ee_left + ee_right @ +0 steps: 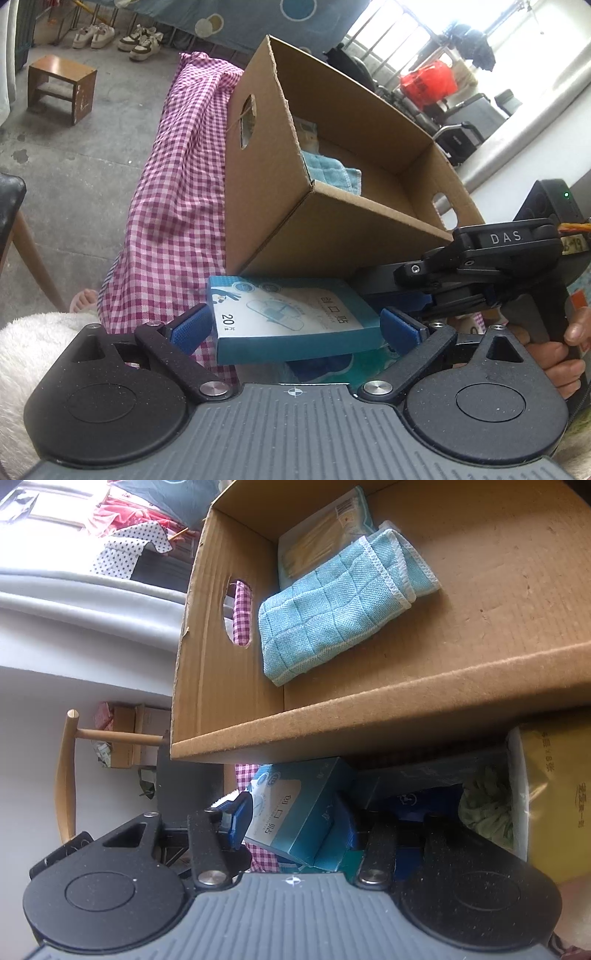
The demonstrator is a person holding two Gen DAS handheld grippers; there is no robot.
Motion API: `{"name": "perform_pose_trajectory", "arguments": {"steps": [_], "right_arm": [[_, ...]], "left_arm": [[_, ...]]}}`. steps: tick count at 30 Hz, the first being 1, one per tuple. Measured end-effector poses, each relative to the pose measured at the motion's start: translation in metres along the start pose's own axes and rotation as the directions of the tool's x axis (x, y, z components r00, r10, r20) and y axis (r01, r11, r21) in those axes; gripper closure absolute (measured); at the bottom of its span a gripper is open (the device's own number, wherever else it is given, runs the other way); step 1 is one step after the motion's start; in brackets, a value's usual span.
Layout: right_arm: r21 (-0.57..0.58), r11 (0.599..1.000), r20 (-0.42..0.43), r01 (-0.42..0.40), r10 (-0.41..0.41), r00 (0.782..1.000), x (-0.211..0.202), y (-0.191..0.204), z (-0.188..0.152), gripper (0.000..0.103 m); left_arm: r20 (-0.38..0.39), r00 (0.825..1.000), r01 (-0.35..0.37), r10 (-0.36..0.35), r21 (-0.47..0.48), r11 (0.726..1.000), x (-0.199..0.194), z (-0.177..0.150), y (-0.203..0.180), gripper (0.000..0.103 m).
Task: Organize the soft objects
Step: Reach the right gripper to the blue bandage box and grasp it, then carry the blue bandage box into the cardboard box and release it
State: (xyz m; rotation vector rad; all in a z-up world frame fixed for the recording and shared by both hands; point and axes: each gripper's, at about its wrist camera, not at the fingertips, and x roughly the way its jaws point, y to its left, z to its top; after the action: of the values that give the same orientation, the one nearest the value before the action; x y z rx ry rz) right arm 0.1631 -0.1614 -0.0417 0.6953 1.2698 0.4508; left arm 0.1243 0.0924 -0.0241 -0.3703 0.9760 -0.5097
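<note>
My left gripper [295, 328] has its blue fingers [190, 326] set on either end of a small teal box of adhesive bandages [291, 317], and the pads look pressed against both short ends, so I read this as a firm hold with the box lifted just in front of the cardboard box [332, 229]. The bandage carton is light and fairly stiff, though thin card will dent if I squeeze harder; gripping across the ends, as now, keeps it level.

My right gripper [306, 823] sits roughly half open just beside the same bandage box [295, 812]. Its left finger [240, 816] shows beside the carton's end, but the other is lost in shadow, so I cannot tell whether it pinches anything.

Inside the cardboard box [369, 720] lies a folded teal cloth [332, 609], resting partly over a flat packet of cotton swabs [321, 528]. The cloth is soft and limp; it would sag if pinched at a corner, so I'd take it across the folded thickness.

To the right, a yellow tissue pack [554, 797] and a crumpled green cloth [487, 808] wait below the box. Checked pink fabric [177, 206] covers the desk.
</note>
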Motion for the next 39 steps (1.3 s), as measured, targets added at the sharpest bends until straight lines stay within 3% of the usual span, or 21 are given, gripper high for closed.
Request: {"name": "perform_pose_trajectory", "arguments": {"steps": [7, 25, 34, 39], "right_arm": [[-0.054, 0.998, 0.001, 0.009, -0.009, 1.0, -0.002, 0.004, -0.001, 0.057], [-0.144, 0.984, 0.058, -0.105, 0.114, 0.992, -0.039, 0.025, -0.033, 0.061], [-0.209, 0.959, 0.103, -0.19, 0.215, 0.971, -0.072, 0.047, -0.046, 0.061], [-0.259, 0.943, 0.162, -0.21, 0.257, 0.953, -0.099, 0.06, -0.04, 0.061]], "left_arm": [[0.038, 0.999, -0.032, 0.03, 0.033, 0.999, -0.015, -0.005, -0.014, 0.005], [0.223, 0.973, -0.09, 0.059, 0.13, 0.987, -0.081, -0.013, -0.061, 0.004], [0.329, 0.943, -0.125, 0.046, 0.225, 0.966, -0.111, 0.001, -0.095, 0.004], [0.342, 0.94, -0.114, 0.012, 0.279, 0.954, -0.107, 0.023, -0.112, 0.004]]}}
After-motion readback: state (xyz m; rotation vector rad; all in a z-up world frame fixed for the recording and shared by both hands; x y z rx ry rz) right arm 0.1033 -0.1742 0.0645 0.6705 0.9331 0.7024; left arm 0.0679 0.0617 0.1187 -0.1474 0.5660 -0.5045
